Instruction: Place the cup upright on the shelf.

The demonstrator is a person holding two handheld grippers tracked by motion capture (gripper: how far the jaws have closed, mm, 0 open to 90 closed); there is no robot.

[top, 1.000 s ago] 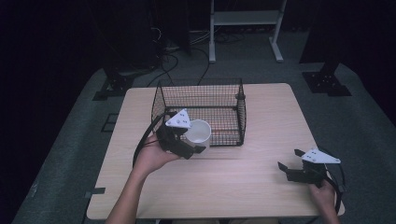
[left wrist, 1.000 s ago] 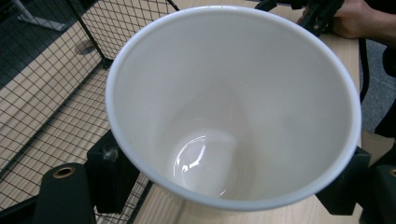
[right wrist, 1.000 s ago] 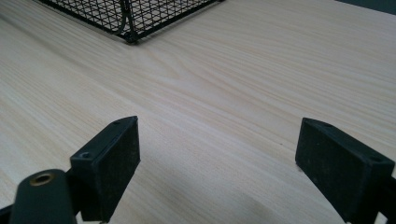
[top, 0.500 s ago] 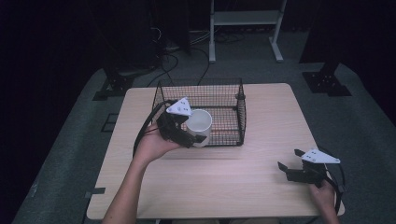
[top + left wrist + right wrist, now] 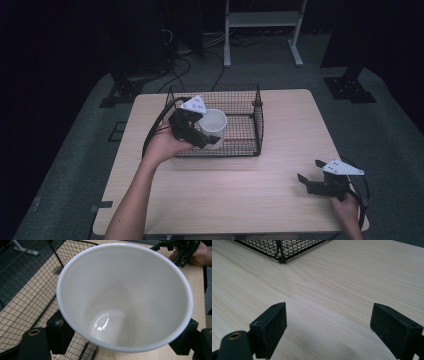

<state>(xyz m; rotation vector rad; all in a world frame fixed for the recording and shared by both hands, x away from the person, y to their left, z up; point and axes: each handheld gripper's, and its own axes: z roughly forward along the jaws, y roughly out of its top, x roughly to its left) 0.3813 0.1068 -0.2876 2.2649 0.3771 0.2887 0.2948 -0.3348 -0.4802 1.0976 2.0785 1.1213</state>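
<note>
A white cup (image 5: 212, 127) is held above the left part of a black wire basket (image 5: 240, 100), with my left gripper (image 5: 195, 131) shut on its sides. In the left gripper view the cup's empty inside (image 5: 117, 322) faces the camera, the jaws pressing on either side of it and the basket mesh (image 5: 27, 290) below. My right gripper (image 5: 309, 182) rests open near the table's front right corner. In the right gripper view its two jaws stand wide apart over bare wood (image 5: 332, 302), and the basket corner (image 5: 280, 255) lies ahead.
The light wooden table (image 5: 300, 120) carries the basket at its back middle. A white metal stand (image 5: 260, 20) and cables (image 5: 195, 60) lie on the dark floor beyond. The other hand with its gripper (image 5: 186, 251) shows far off in the left gripper view.
My left gripper has lifted the cup up and back, from the basket's front edge to above its left part. The right gripper has stayed put.
</note>
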